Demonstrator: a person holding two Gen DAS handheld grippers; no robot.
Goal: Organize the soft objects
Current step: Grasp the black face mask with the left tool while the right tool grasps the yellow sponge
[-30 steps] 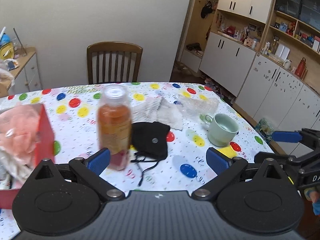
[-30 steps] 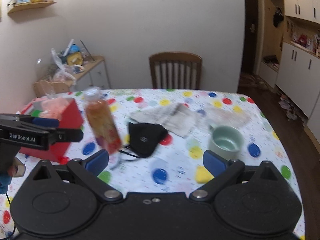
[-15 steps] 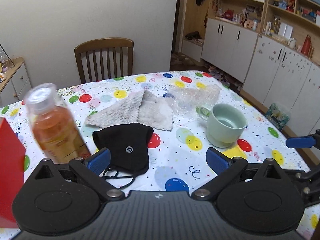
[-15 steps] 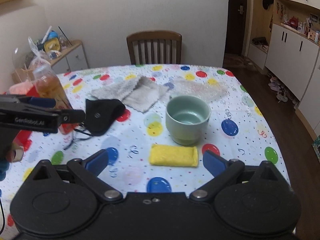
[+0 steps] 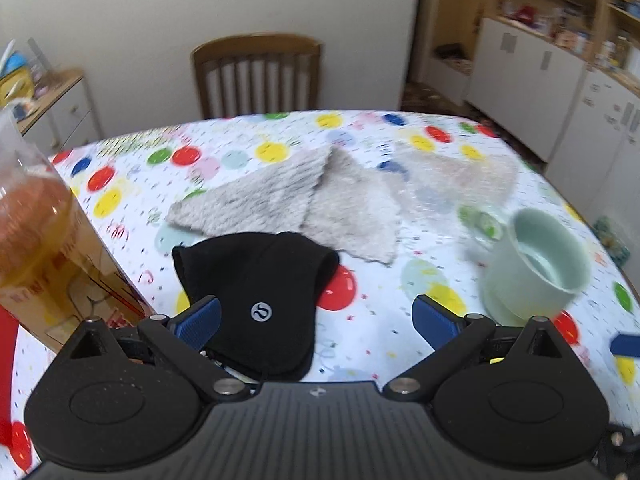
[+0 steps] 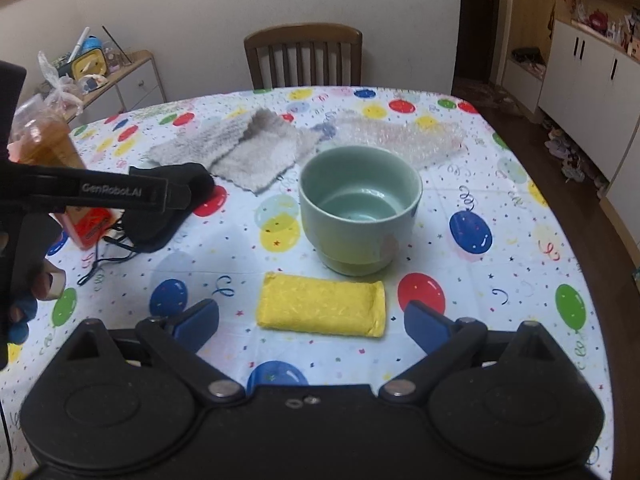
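Observation:
A black face mask (image 5: 260, 292) lies on the balloon-print tablecloth, and my left gripper (image 5: 316, 316) hangs open right over its near edge. Behind the mask a grey knitted cloth (image 5: 304, 204) is spread flat, with a sheet of bubble wrap (image 5: 452, 180) to its right. A yellow sponge (image 6: 322, 305) lies just ahead of my right gripper (image 6: 312, 320), which is open with the sponge between the lines of its fingers. The mask (image 6: 160, 216) shows again at left in the right wrist view, partly behind the left gripper's body.
A pale green cup (image 6: 358, 208) stands just behind the sponge. A bottle of orange drink (image 5: 44, 240) stands left of the mask. A wooden chair (image 6: 304, 56) is at the table's far side. Cabinets line the right wall.
Both grippers have moved forward and down toward the table. The mask now sits under the left gripper and the sponge lies close before the right one. Both stay open.

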